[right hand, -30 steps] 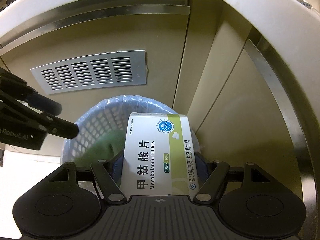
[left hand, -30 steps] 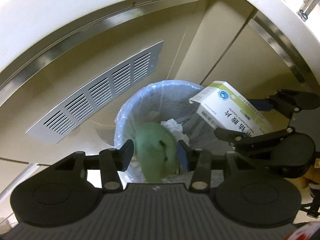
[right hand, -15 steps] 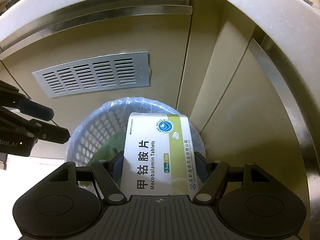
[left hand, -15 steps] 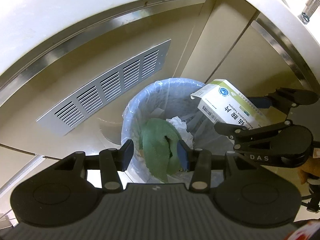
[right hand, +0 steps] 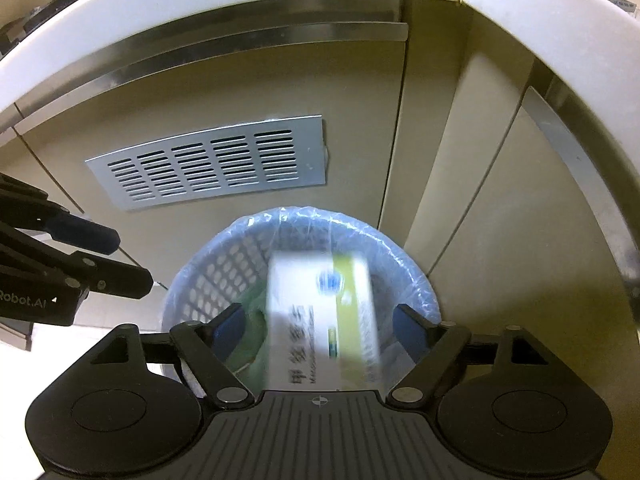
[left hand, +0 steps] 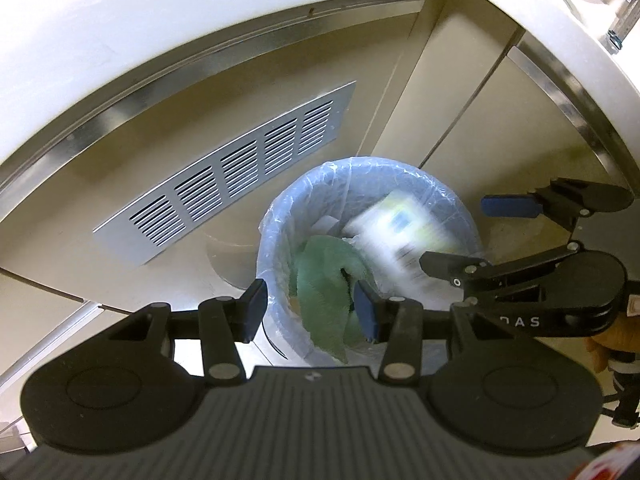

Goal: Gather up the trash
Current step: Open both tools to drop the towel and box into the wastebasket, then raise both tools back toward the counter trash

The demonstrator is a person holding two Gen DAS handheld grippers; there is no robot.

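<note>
A basket bin (left hand: 272,216) (right hand: 208,256) lined with a clear bag stands on the floor against the cabinet. A green cloth (left hand: 324,280) (right hand: 252,340) lies inside it, draped over the near rim. My left gripper (left hand: 310,308) (right hand: 120,260) hovers open above the cloth with nothing between its fingers. A white and green tablet box (left hand: 400,232) (right hand: 320,312) is blurred, dropping into the bin. My right gripper (right hand: 318,328) (left hand: 472,234) is above the bin, its jaws opening. The box is between them with a gap on each side.
A metal vent grille (left hand: 232,172) (right hand: 208,172) is set in the beige cabinet front behind the bin. A white counter edge (left hand: 200,20) overhangs above. A person's hand (left hand: 608,340) holds the right gripper at the right edge.
The green cloth fell from between the left jaws into the bin. The right jaws spread apart and the box slipped down out of their grip, now blurred over the bin.
</note>
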